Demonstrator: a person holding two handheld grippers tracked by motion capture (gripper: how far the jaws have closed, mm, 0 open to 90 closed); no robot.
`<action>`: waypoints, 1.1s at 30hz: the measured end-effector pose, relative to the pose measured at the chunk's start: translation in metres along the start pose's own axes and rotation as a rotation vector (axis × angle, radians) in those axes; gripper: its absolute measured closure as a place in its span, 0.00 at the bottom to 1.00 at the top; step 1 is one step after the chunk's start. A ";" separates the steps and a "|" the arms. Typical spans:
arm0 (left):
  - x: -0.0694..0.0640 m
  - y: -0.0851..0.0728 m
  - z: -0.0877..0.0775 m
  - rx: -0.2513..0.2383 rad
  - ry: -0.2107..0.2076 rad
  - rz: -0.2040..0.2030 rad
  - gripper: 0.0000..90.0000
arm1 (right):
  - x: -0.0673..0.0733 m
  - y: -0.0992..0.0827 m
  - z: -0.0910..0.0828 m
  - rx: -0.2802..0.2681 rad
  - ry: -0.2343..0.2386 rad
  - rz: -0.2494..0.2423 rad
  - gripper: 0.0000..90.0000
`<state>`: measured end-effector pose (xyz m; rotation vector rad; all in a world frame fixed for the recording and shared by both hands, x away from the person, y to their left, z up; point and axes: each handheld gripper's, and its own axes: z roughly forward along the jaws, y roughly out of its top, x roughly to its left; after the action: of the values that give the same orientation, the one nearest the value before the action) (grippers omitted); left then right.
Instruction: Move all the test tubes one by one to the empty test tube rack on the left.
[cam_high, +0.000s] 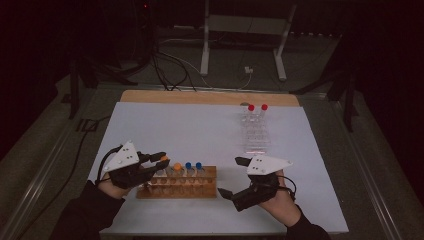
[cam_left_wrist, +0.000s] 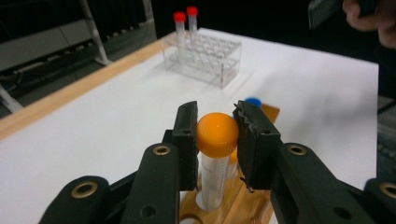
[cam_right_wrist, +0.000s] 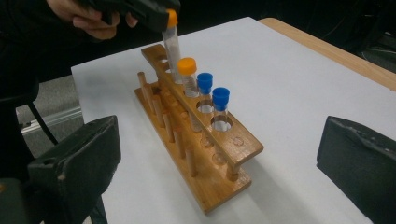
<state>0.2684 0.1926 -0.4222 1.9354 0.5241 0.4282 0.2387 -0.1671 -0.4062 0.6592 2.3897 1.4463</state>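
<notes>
A wooden tube rack (cam_high: 200, 191) (cam_right_wrist: 219, 179) stands near the front of the white sheet. My left gripper (cam_high: 161, 163) (cam_left_wrist: 217, 122) is shut on the orange cap of a clear tube (cam_left_wrist: 212, 179) (cam_right_wrist: 172, 44), held upright over the rack's left end with its lower end at the top board. In the rack stand another orange-capped tube (cam_high: 177, 166) (cam_right_wrist: 187, 70) and two blue-capped tubes (cam_high: 188, 165) (cam_right_wrist: 204, 83). My right gripper (cam_high: 231, 177) (cam_right_wrist: 219, 140) is just right of the rack, jaws wide open and nothing between them.
A clear plastic rack (cam_high: 255, 137) (cam_left_wrist: 205, 58) with two red-capped tubes (cam_high: 251, 108) (cam_left_wrist: 180, 23) stands at the far right of the white sheet (cam_high: 190, 130). A wooden table edge (cam_high: 210, 96) runs behind it. Cables and a stand's legs lie on the floor beyond.
</notes>
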 end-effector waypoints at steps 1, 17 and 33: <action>0.000 -0.001 0.001 0.009 -0.004 0.002 0.80 | 0.000 0.000 0.000 -0.001 0.002 0.001 0.00; 0.004 -0.011 0.014 0.074 -0.034 0.014 0.80 | -0.002 0.000 -0.002 -0.012 0.006 0.006 0.00; 0.006 -0.018 0.020 0.120 -0.055 0.016 0.79 | -0.002 0.001 -0.003 -0.016 0.005 0.006 0.00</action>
<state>0.2811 0.1869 -0.4460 2.0617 0.5086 0.3597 0.2393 -0.1706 -0.4042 0.6606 2.3797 1.4701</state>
